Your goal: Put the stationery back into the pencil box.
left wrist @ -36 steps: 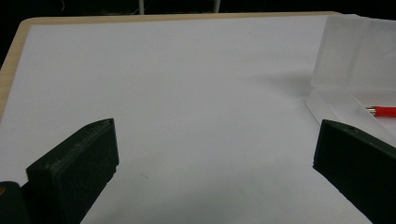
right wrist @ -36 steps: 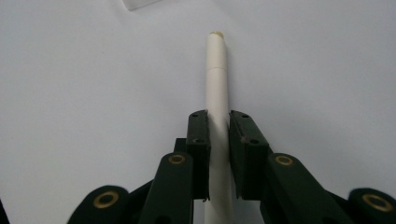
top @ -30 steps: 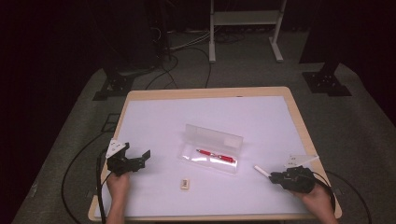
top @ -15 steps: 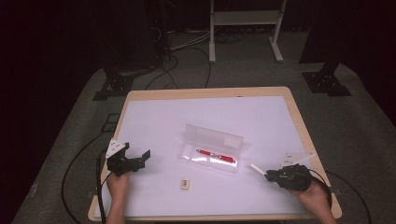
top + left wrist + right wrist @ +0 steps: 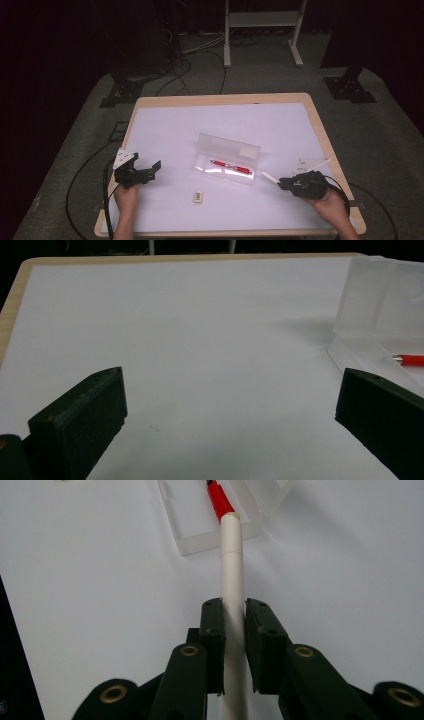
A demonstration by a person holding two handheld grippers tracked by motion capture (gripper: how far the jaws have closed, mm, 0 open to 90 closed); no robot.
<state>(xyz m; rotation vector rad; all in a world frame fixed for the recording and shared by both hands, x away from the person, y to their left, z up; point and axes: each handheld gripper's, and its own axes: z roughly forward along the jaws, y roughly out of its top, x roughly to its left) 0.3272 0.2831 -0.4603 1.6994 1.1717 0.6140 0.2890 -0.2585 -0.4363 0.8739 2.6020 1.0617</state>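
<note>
A clear plastic pencil case lies open in the middle of the white table, its lid raised at the back, with a red pen in its tray. My right gripper is shut on a white pen, held off the table just right of the case, its tip pointing at the case's near end. In the right gripper view the red pen lies just beyond the white pen's tip. My left gripper rests at the table's left, open, with nothing between its jaws; the case stands to its right.
A small cream eraser lies near the front edge, below the case. A light wooden rim borders the white table top. Black cables and stand feet lie on the floor behind the table.
My right gripper has lifted and moved left toward the case, carrying the white pen with it. The left gripper has stayed in place.
</note>
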